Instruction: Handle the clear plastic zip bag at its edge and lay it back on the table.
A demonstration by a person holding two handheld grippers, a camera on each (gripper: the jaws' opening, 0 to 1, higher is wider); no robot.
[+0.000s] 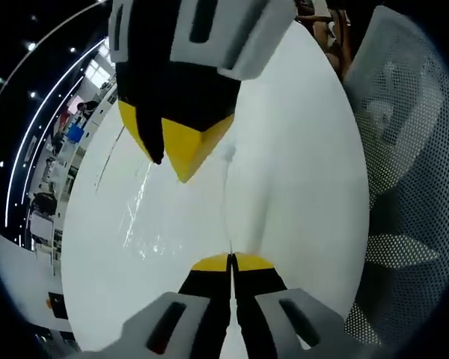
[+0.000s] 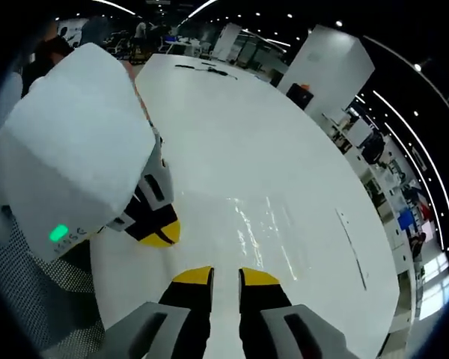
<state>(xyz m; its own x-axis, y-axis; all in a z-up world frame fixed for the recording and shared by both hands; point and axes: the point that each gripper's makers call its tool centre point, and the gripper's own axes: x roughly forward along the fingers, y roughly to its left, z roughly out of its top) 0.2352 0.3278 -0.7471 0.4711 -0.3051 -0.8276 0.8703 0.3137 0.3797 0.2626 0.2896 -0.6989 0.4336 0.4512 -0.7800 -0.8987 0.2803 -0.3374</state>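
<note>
**Large hall, dark ceiling**

A white desk (image 2: 284,164) spreads wide. Overhead, light strips (image 2: 404,67) and spot lamps cross a black ceiling. A white pillar (image 2: 325,63) stands beyond; a mesh chair (image 1: 408,149) sits beside the desk.

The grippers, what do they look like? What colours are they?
Each gripper has two black fingers with yellow tips, set in pale grey mounts with dark slots. That goes for the left gripper and the right gripper. A white box with a small green light rides on the left one.

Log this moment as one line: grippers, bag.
left gripper shut, apparently on clear plastic zip bag edge | right gripper open, just short of bag | bag lying on white table
</note>
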